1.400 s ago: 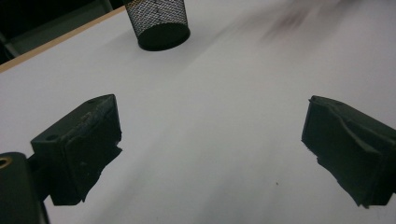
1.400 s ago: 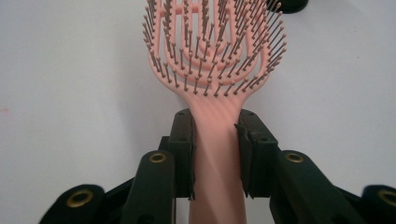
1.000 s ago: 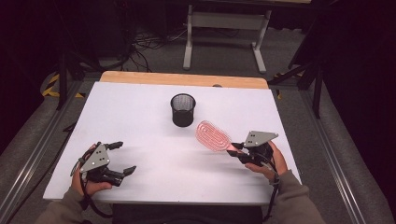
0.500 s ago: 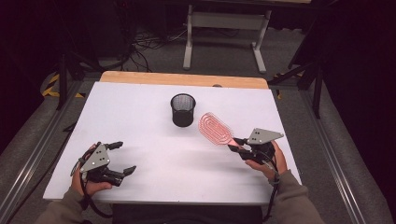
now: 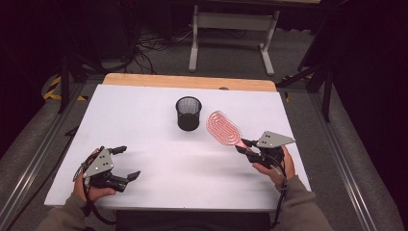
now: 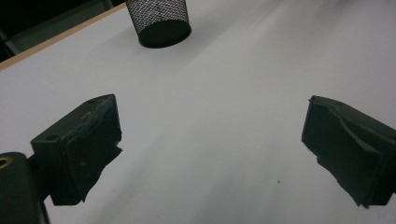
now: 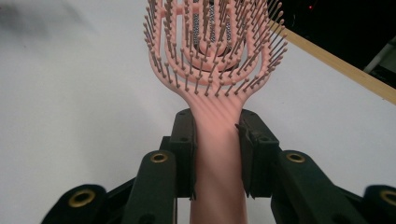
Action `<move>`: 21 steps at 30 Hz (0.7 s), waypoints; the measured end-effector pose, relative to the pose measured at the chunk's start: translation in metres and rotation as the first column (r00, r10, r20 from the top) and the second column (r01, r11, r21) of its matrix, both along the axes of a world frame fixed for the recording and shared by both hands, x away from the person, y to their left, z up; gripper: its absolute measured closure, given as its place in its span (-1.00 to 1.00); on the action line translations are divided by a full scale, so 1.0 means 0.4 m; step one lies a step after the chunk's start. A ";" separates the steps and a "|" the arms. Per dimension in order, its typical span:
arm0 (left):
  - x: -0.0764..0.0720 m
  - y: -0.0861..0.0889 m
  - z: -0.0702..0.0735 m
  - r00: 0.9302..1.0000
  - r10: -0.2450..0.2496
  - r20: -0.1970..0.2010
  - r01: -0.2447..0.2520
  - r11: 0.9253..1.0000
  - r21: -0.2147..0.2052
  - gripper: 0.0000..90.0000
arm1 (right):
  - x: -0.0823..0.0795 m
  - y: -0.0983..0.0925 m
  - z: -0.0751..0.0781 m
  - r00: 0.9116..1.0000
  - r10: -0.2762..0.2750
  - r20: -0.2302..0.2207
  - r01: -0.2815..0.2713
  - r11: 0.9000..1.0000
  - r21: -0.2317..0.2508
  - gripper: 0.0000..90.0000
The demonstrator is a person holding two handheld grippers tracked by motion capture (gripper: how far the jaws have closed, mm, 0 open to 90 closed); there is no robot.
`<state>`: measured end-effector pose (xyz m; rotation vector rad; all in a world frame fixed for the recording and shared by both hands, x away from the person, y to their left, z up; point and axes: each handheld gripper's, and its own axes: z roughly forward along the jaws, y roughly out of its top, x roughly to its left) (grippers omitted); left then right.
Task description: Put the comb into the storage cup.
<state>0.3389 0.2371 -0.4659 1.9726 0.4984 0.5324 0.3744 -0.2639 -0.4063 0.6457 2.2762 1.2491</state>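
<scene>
Container: one black wire-mesh cylindrical cup, upright on the white rectangular tabletop, a little far of the table's middle; its open top shows dark mesh, and whether anything lies inside cannot be told. In the left gripper view the cup's round base stands at the far edge of the frame, well apart from that gripper's jaws. Held item: one pink plastic vented hairbrush with an oval head and rows of pins, raised off the tabletop just right of the cup, near it but not touching; the head points far and left, toward the cup, the handle runs near and right into the right gripper. In the right gripper view the brush handle sits squarely between the two black jaws, both pads pressed flat on its sides just below the neck, the pinned head fanning out beyond the fingertips; this tool is clenched on the handle. Left gripper: at the near left of the table, in the person's left hand, jaws spread wide with bare white tabletop between them, grasping nothing. Surround: light wooden strip along the table's far edge; grey floor beyond.
</scene>
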 end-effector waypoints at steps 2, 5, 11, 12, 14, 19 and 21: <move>0.000 0.000 0.000 1.000 0.001 0.000 -0.001 1.000 -0.001 -0.88 | -0.002 0.002 0.002 1.000 0.002 0.005 -0.002 1.000 0.003 0.55; 0.000 -0.002 0.000 1.000 0.000 0.000 0.000 1.000 -0.001 -0.87 | -0.006 0.006 0.003 1.000 0.003 0.012 -0.003 1.000 0.016 0.55; 0.002 -0.002 -0.001 1.000 0.001 -0.001 -0.001 1.000 0.005 -0.87 | -0.012 0.020 0.004 1.000 0.002 0.026 -0.002 0.999 0.033 0.55; 0.002 -0.002 -0.002 1.000 0.002 -0.003 -0.002 1.000 0.003 -0.87 | -0.013 0.022 0.004 1.000 -0.001 0.030 0.000 0.999 0.037 0.55; 0.003 -0.003 -0.002 1.000 0.003 -0.004 -0.003 1.000 0.003 -0.87 | -0.015 0.027 0.004 0.999 -0.001 0.036 -0.001 0.999 0.044 0.55; 0.003 -0.003 -0.001 1.000 0.005 -0.005 -0.005 1.000 0.004 -0.86 | -0.020 0.037 0.005 0.999 -0.010 0.050 0.007 0.998 0.057 0.55; 0.003 -0.003 -0.001 1.000 0.005 -0.005 -0.005 1.000 0.003 -0.86 | -0.021 0.040 0.005 0.998 -0.014 0.056 0.010 0.998 0.063 0.55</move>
